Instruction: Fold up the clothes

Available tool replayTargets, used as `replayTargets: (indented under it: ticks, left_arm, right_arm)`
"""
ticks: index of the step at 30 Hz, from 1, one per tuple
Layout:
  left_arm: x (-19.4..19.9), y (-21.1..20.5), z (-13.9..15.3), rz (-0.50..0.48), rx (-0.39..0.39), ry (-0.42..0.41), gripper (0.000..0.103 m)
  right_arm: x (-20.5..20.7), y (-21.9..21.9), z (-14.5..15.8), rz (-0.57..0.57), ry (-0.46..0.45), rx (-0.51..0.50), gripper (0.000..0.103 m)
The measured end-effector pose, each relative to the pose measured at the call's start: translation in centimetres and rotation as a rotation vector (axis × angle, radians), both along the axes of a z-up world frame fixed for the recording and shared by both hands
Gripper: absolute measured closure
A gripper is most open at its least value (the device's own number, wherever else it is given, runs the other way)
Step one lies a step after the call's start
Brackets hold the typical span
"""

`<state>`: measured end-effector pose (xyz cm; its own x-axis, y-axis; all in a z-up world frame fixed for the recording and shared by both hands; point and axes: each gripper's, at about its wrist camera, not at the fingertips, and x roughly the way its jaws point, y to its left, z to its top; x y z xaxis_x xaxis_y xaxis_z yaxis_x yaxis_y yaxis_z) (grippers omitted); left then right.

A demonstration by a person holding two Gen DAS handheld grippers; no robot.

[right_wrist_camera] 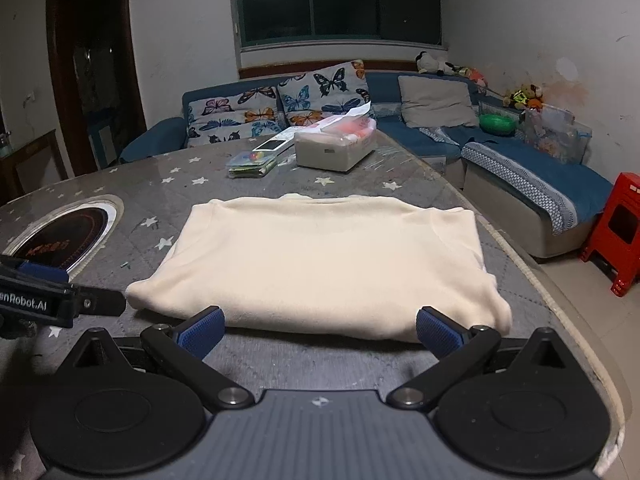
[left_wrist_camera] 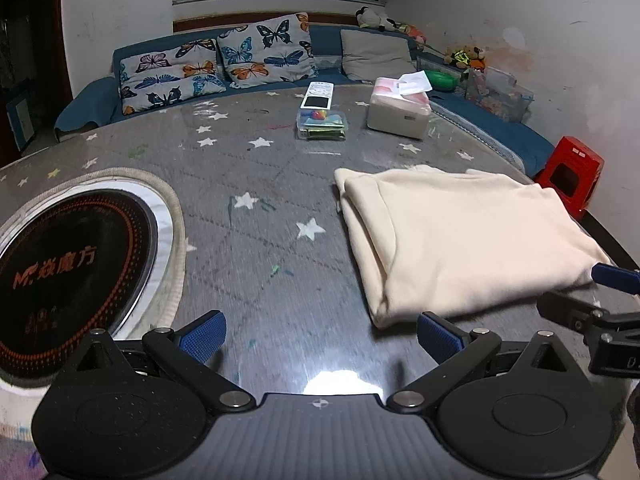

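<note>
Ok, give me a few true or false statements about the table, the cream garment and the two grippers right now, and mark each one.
1. The cream garment lies folded on the table. True.
2. The right gripper is clamped on the garment. False: its jaws stand open, gripping nothing.
3. The left gripper is open over bare table. True.
4. The tissue box sits on the garment. False: it stands apart, farther back.

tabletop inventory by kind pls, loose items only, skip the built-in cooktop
Folded cream garment: 1
Tissue box: 1
Clear plastic case: 1
Remote control: 1
Total: 4
</note>
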<state>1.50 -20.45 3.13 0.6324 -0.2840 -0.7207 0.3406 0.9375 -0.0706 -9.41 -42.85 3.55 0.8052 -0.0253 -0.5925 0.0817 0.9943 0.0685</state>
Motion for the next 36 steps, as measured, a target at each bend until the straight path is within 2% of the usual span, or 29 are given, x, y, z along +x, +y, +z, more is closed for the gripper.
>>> replayTargets:
  ticks: [4, 20, 36]
  left_arm:
    - [-1.0, 0.4, 0.0, 0.007, -0.006, 0.003, 0.0]
    - [-4.8, 1.5, 0.5, -0.005, -0.023, -0.02, 0.0]
    - [-6.6, 1.3, 0.2, -0.033, -0.001, -0.026, 0.0]
  right_arm:
    - [-1.2, 0.0, 0.2, -0.01, -0.012, 0.023, 0.0]
    - [-5.2, 1.5, 0.2, -0.065, -0.046, 0.012, 0.0]
    - [-6.7, 2.6, -0.8, -0.073, -0.031, 0.048, 0.0]
